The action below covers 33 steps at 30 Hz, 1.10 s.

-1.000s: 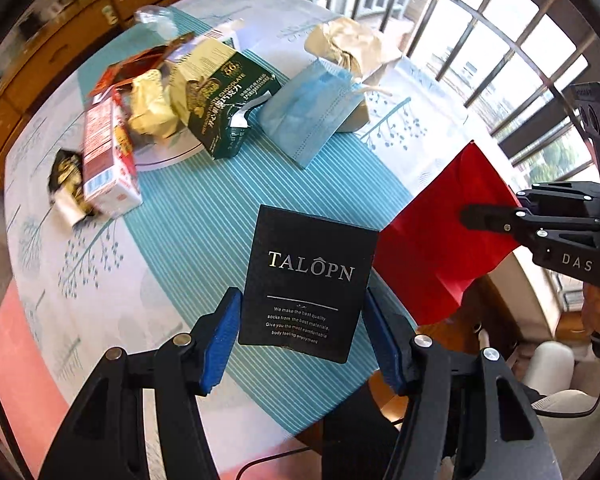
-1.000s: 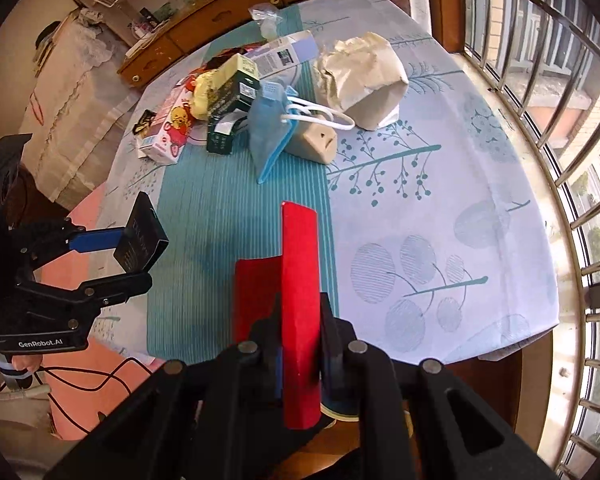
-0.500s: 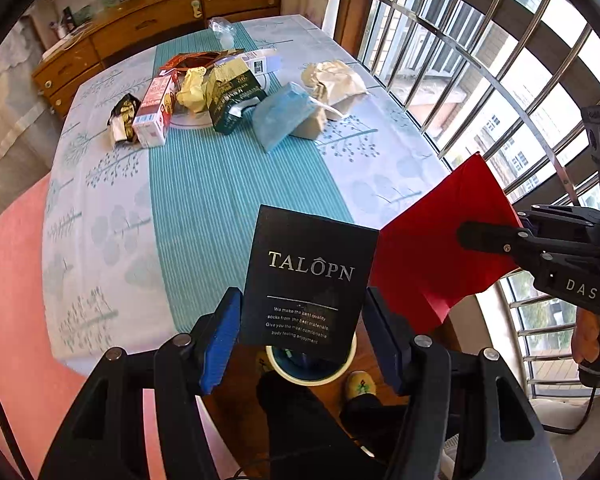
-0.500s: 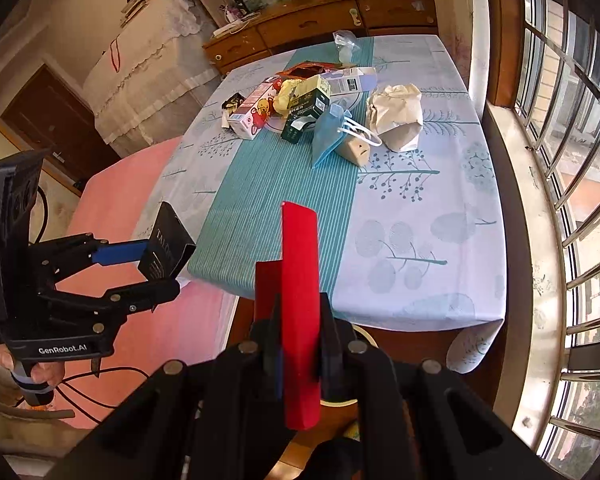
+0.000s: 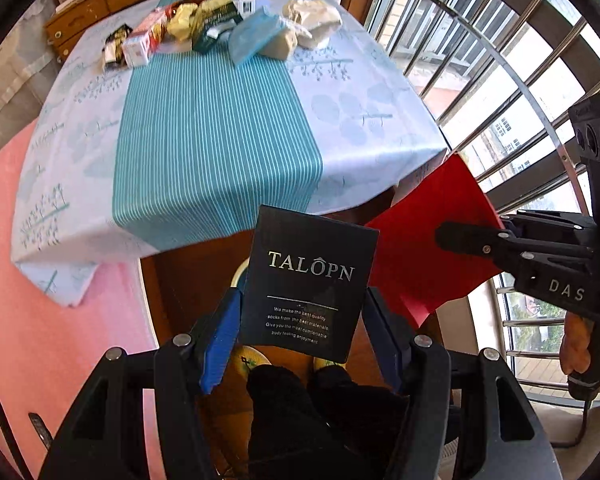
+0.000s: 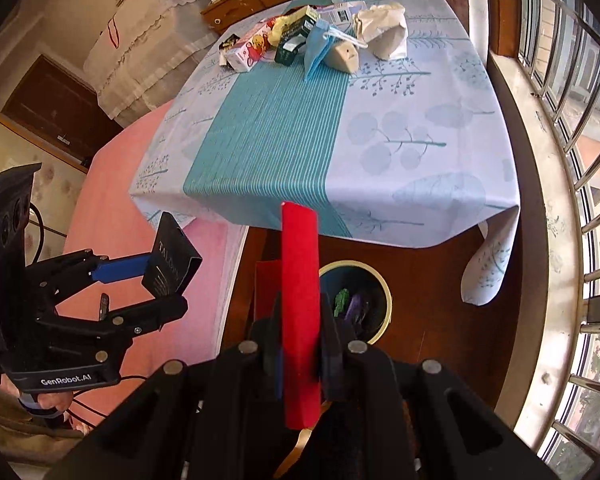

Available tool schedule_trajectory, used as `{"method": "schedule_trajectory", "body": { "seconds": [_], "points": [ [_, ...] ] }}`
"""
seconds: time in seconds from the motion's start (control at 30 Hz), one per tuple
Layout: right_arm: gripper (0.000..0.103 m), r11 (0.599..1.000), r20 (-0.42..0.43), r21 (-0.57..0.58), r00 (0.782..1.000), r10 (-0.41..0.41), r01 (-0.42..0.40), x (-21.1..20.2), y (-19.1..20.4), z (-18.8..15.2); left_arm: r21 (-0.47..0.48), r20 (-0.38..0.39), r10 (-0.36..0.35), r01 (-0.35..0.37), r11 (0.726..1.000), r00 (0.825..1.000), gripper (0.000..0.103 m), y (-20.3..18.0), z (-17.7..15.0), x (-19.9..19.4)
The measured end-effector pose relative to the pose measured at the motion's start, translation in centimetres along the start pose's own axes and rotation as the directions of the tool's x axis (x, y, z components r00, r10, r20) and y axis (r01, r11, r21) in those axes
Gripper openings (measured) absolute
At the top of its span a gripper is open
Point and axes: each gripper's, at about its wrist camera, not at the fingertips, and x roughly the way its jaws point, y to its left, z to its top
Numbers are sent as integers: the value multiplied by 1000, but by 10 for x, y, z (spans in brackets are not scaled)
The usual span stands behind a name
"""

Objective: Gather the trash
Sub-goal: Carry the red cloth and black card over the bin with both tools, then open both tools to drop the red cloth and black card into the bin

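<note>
My left gripper (image 5: 302,328) is shut on a black box (image 5: 310,280) printed TALOPN, held upright by its two sides; from the right wrist view this black box (image 6: 171,262) hangs in the left gripper (image 6: 168,280) over the pink floor. My right gripper (image 6: 298,320) is shut on a flat red card (image 6: 300,300), seen edge-on; in the left wrist view the red card (image 5: 428,240) spreads wide beside the box. A round bin (image 6: 358,300) with a pale rim sits on the brown floor just right of the red card, with green and purple scraps inside. More trash (image 5: 204,28) lies on the table's far end.
The table (image 6: 380,152) with a teal-striped cloth stands ahead, its near edge above the bin. Cartons, a blue mask (image 6: 316,50) and a crumpled paper bag (image 6: 382,30) crowd its far end. Window bars (image 5: 500,60) run along the right. A person's dark-clothed legs and slippers show below the left gripper.
Both grippers have drawn back from over the table to past its near edge, carrying the box and the card. The bin on the floor has come into view under them.
</note>
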Motion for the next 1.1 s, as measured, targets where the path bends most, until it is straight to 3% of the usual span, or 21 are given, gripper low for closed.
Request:
{"method": "schedule_trajectory", "body": {
  "seconds": [0.3, 0.5, 0.8, 0.87, 0.93, 1.0, 1.07, 1.1],
  "points": [
    [13, 992, -107, 62, 989, -101, 108, 89, -7, -35, -70, -82, -31, 25, 997, 996, 60, 16, -34, 78],
    [14, 971, -147, 164, 977, -151, 175, 172, -35, -60, -129, -139, -44, 26, 991, 989, 60, 38, -54, 166],
    [17, 951, -172, 235, 971, -165, 203, 307, -81, -88, -147, -191, -58, 30, 989, 980, 61, 67, -82, 311],
    [25, 941, -181, 260, 968, -173, 216, 329, -93, -92, -153, -202, -50, 19, 988, 978, 61, 72, -88, 336],
    [50, 934, -178, 283, 969, -171, 217, 345, -102, -96, -167, -222, -65, 27, 986, 973, 63, 80, -92, 358],
    [57, 930, -168, 306, 973, -156, 202, 355, -109, -96, -179, -238, -86, 44, 983, 968, 66, 85, -95, 375],
    [58, 927, -171, 312, 973, -158, 206, 361, -111, -95, -188, -237, -91, 46, 981, 967, 87, 89, -98, 383],
    [58, 927, -177, 309, 971, -163, 212, 363, -112, -95, -191, -228, -88, 44, 981, 970, 88, 91, -101, 382]
  ]
}}
